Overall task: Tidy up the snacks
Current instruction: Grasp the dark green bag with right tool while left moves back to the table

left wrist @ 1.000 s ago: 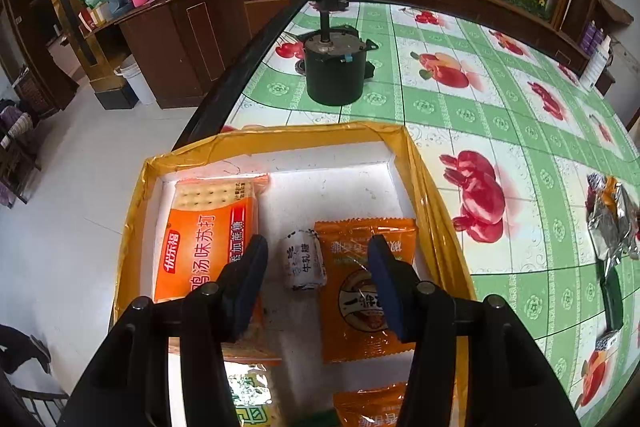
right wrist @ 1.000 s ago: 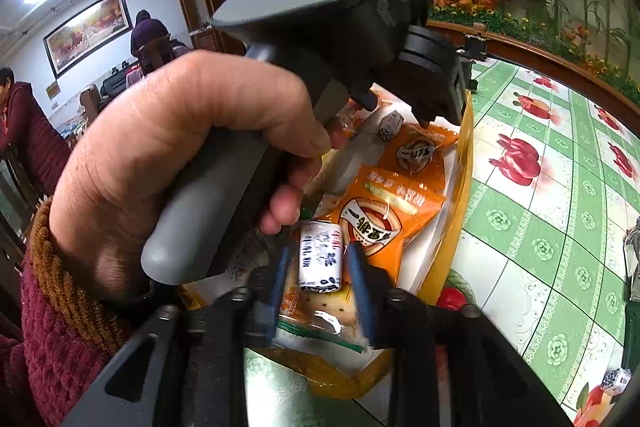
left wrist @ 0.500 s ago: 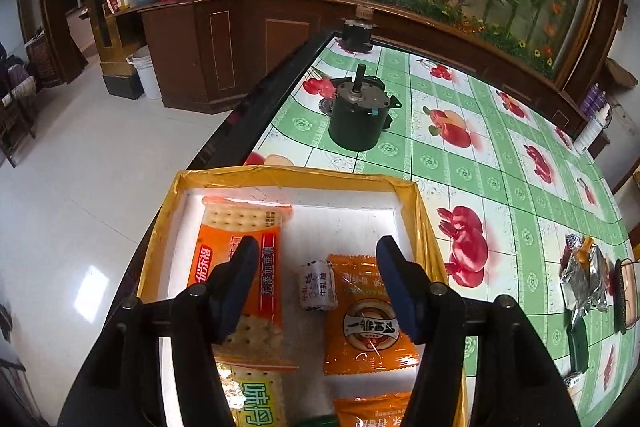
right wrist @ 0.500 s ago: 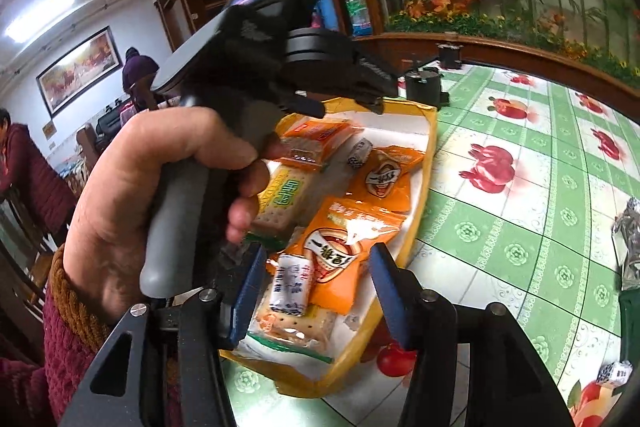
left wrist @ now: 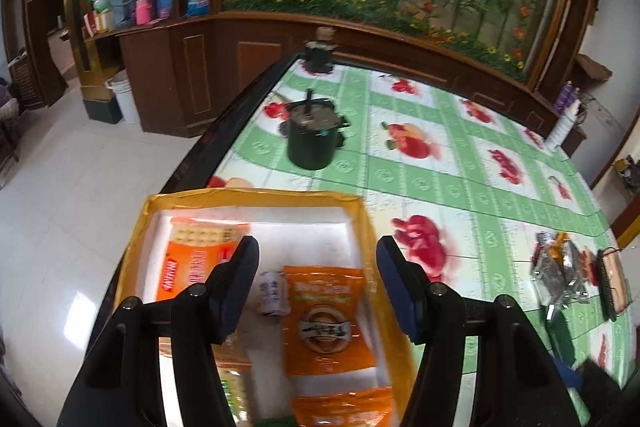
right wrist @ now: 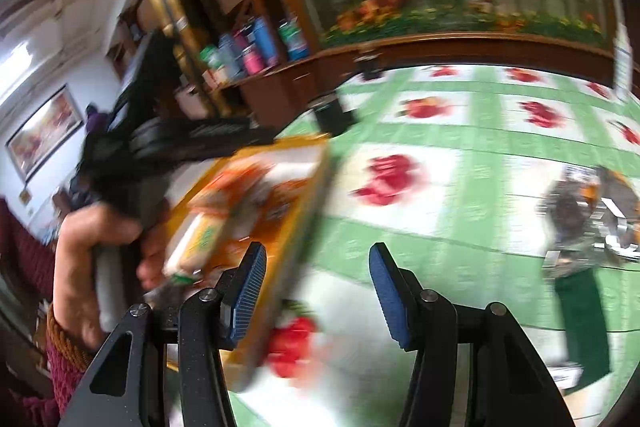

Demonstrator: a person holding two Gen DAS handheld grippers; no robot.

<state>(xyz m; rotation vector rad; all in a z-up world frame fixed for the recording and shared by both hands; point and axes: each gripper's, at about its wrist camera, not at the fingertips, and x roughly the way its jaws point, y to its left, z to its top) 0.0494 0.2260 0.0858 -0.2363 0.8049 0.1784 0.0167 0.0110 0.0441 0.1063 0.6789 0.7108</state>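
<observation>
below, left gripper [left wrist: 318, 279] spread wide and holding nothing, hovering over the yellow-rimmed tray [left wrist: 362, 223]. between its fingers, a small white roll [left wrist: 272, 293] beside an orange packet [left wrist: 326, 319]; orange cracker pack [left wrist: 192, 259] to their left. right gripper [right wrist: 316, 289] also parted, gripping nothing, over the green checked tablecloth [right wrist: 472, 239] just beside the blurred tray. foil wrappers [right wrist: 592, 223] well apart, far right.
</observation>
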